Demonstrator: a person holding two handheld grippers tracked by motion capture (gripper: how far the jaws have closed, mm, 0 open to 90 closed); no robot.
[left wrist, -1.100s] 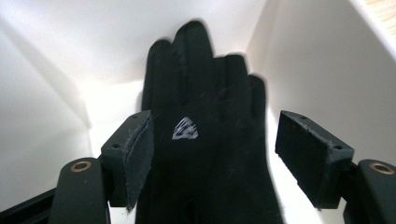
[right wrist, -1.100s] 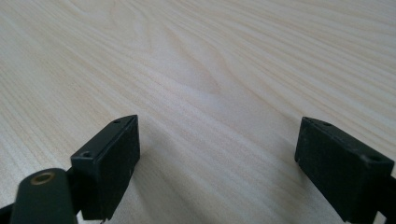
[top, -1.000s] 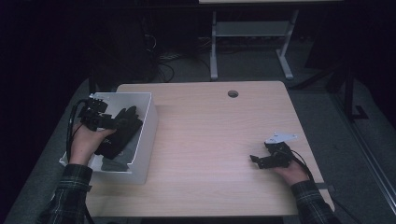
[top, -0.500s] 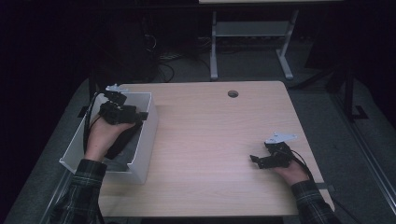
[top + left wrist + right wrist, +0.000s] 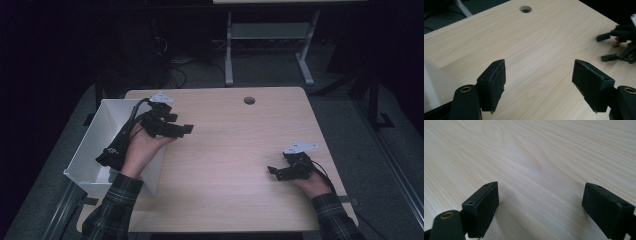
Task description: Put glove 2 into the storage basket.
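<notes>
Both grippers are held over the wooden table (image 5: 225, 165), jaws apart and empty.
The left gripper (image 5: 186, 130) is seen just right of the white bin (image 5: 102, 125); the right gripper (image 5: 272, 171) is kept near the right edge.

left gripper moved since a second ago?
Yes. The left gripper has come out of the white bin and now sits over the table, jaws open and empty, nearer the cable hole.

The desk (image 5: 225, 150) has a pale wood-grain top with a round cable hole (image 5: 249, 100) near its far edge (the grain runs lengthwise). A white bin (image 5: 107, 120) sits at the desk's left edge, well apart from that hole and partly overhanging the side.
</notes>
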